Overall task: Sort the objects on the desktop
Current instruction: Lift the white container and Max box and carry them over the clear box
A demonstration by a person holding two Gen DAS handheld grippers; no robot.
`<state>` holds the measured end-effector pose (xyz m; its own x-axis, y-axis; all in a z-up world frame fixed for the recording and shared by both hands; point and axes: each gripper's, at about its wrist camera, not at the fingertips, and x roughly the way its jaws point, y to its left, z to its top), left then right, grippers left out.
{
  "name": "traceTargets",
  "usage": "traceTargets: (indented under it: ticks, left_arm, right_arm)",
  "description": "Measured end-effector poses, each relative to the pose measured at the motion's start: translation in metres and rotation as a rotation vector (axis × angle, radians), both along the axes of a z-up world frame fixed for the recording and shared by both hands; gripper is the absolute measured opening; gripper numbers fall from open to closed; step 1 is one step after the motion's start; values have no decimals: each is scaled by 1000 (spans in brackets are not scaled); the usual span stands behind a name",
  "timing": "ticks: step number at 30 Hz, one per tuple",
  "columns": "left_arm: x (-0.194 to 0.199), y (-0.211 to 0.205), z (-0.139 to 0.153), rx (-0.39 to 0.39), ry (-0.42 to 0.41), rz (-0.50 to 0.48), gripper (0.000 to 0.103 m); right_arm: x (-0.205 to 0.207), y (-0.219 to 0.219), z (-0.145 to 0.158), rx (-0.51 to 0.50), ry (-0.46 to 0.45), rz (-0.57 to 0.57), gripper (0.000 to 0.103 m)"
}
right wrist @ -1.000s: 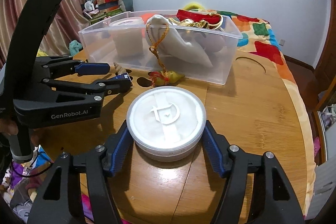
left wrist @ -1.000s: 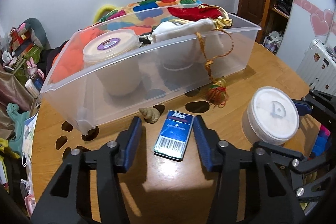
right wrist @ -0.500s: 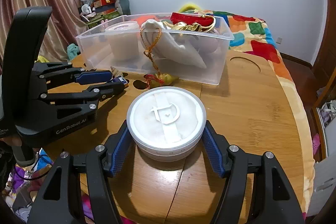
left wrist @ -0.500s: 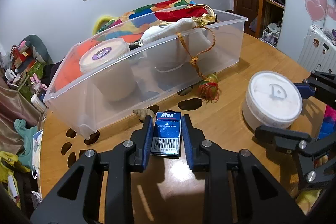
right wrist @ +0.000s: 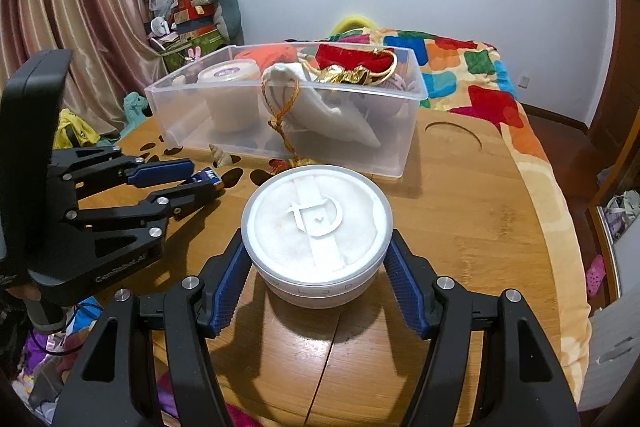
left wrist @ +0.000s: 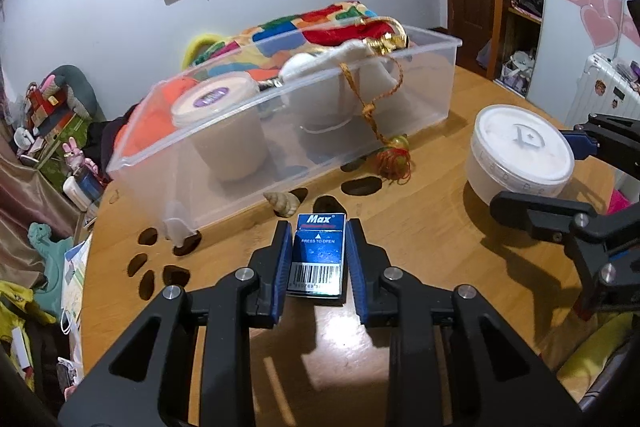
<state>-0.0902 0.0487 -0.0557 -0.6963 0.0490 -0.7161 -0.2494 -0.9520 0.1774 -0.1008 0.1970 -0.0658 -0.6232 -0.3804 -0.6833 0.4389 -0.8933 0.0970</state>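
Left wrist view, frame centre: left gripper (left wrist: 316, 261) pinches the box (left wrist: 319, 259), right gripper (right wrist: 316, 277) clamps the jar (right wrist: 316, 235); next, lift both into the bin (left wrist: 304, 143).

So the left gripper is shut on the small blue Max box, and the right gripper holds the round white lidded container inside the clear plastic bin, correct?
Not quite: the round white lidded container sits on the wooden table, in front of the clear plastic bin, as the right wrist view shows. The rest is right.

The wooden bench (left wrist: 440, 251) is smooth and glossy. The storage bin (left wrist: 320, 147) is clear plastic. The small blue box (left wrist: 318, 259) looks like glossy printed card. The round white jar (right wrist: 318, 227) has a matt plastic lid.
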Motion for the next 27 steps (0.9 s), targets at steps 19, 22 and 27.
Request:
traceTargets:
  ticks: [19,22,27]
  left_arm:
    - [11,-22,58,129,148,40,27]
    - [8,-26,65,138,165,49,27]
    - [2,-32,73,143,186,66,27]
  right_arm:
    - [0,3,42,43,94,-27,62]
    - [-3,3,48,42,109,-25,62]
    - [-13,0,58,61,135,-14,62]
